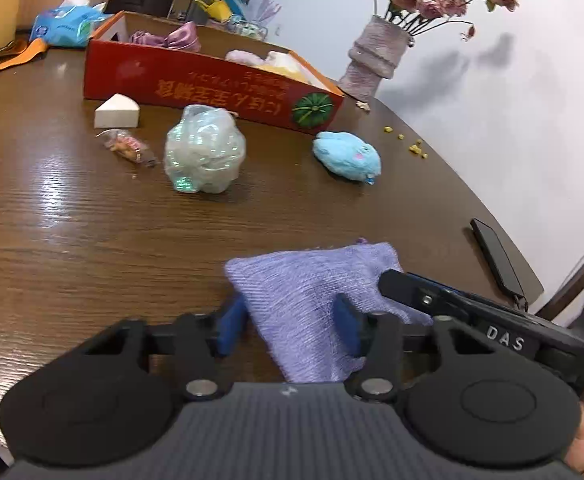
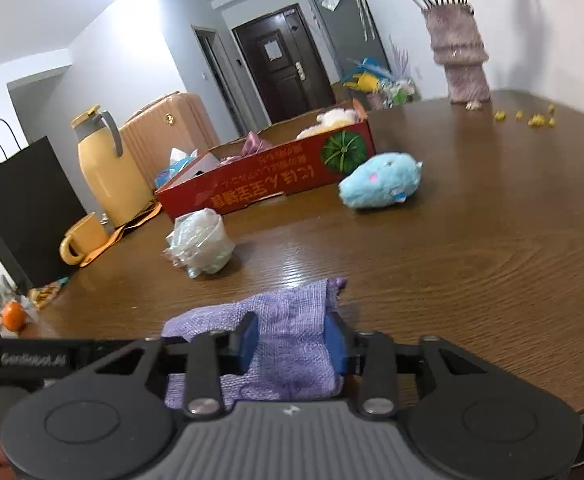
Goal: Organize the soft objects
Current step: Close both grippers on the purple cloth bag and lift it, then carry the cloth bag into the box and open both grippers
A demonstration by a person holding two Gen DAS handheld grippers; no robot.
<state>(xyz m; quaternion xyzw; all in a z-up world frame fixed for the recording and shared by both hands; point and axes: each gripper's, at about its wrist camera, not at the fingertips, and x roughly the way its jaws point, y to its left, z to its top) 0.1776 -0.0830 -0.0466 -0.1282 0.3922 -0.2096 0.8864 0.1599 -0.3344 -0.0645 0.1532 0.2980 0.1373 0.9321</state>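
Here, only the right wrist view shows the yellow jug and mug at far left. The red box lies far; before it sit the wrapped bundle and blue plush, well apart, with bare table between. Near, the left gripper stands partly open around the purple cloth; the right gripper pinches the cloth. The left view alone shows a phone by the right edge.

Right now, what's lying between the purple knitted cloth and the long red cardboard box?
The bagged pale green bath pouf sits between purple knitted cloth and red cardboard box; both views show it.
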